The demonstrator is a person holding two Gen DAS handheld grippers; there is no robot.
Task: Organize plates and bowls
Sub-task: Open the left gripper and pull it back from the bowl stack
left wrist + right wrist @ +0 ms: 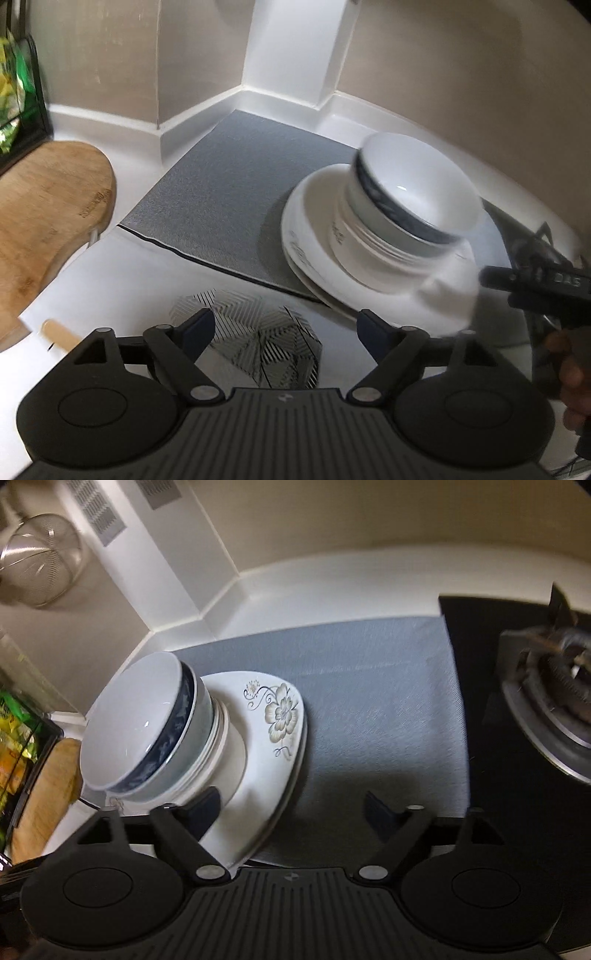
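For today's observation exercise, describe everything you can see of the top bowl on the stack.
The top bowl is round, glossy white inside, ceramic by its look, with a dark blue patterned band below the rim outside. It looks empty, with only a small highlight inside. It sits nested upright on a stack of white bowls, which rests on a flowered plate on a grey mat. Nothing grips it: both tongs are open and clear of it.

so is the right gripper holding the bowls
No, the right gripper is open with nothing between its fingers, while the bowls sit stacked on the plates.
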